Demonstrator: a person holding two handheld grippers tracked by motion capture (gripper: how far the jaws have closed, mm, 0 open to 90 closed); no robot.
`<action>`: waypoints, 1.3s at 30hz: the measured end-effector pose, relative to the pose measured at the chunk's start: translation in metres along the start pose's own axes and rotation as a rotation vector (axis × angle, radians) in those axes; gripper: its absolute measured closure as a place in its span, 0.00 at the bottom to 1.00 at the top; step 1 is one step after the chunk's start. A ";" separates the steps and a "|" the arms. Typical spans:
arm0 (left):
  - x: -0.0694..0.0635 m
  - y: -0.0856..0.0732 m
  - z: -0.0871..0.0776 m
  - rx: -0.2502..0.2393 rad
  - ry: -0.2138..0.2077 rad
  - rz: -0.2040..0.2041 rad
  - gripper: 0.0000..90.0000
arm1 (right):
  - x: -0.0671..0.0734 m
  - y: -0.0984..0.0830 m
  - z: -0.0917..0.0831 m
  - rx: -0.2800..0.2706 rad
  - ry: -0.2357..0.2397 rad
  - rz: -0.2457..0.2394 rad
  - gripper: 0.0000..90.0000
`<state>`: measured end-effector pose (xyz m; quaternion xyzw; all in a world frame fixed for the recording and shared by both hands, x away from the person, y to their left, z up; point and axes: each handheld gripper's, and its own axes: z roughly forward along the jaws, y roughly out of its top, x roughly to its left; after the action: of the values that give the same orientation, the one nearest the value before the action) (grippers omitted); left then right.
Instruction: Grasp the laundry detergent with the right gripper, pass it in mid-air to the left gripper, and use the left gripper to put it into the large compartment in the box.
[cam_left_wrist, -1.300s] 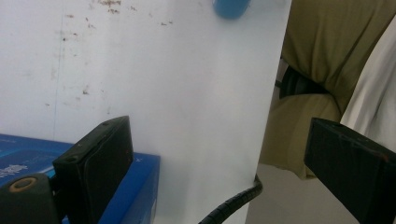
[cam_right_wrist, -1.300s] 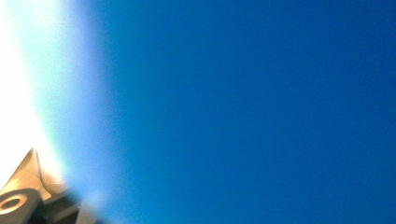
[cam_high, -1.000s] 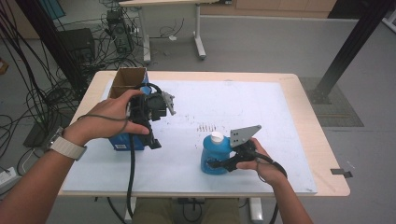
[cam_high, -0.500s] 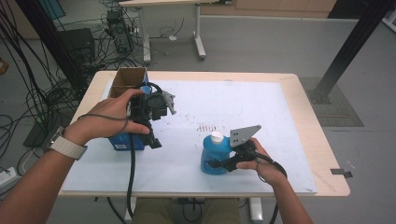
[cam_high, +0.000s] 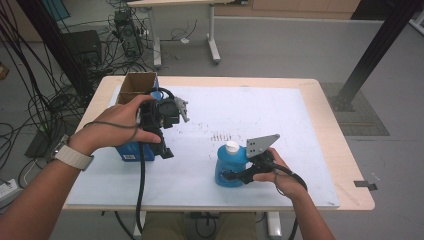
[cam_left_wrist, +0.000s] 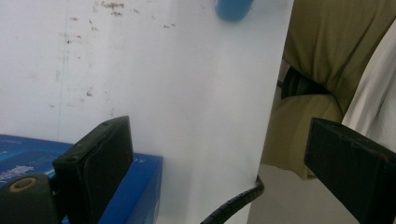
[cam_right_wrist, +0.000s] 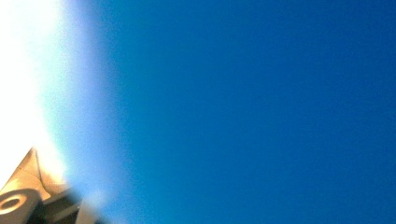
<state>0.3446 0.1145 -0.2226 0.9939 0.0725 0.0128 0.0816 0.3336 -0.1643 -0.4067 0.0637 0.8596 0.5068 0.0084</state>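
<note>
A blue bottle (cam_high: 229, 164) with a white cap stands upright on the white mat near the front, right of centre. My right gripper (cam_high: 232, 175) is shut on its lower body, with the hand just to the bottle's right. The bottle's blue wall (cam_right_wrist: 257, 112) sits very close in the right gripper view. At the left, my left gripper (cam_high: 160, 146) hangs over a blue box (cam_high: 127, 150), held from above by the hand. In the left gripper view the left gripper (cam_left_wrist: 219, 172) has its jaws wide apart with nothing between them. One jaw is over the blue box (cam_left_wrist: 135, 186).
An open cardboard box (cam_high: 136, 85) stands at the mat's back left corner, right behind the blue box. The white mat (cam_high: 280, 115) has small dark specks near its middle. The table's front edge and the person's lap (cam_left_wrist: 327, 56) lie close to the left gripper.
</note>
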 end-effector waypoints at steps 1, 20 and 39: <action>0.000 0.000 0.000 0.001 -0.001 -0.001 0.09 | 0.000 0.000 0.000 0.000 0.000 0.002 0.48; 0.001 0.000 0.001 0.002 0.001 0.002 0.09 | 0.000 0.000 0.000 0.000 0.000 0.004 0.48; 0.000 0.001 0.001 -0.008 0.006 0.002 0.09 | 0.000 -0.001 0.000 -0.003 0.000 0.006 0.48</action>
<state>0.3452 0.1139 -0.2234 0.9937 0.0715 0.0160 0.0854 0.3333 -0.1645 -0.4072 0.0661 0.8586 0.5083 0.0071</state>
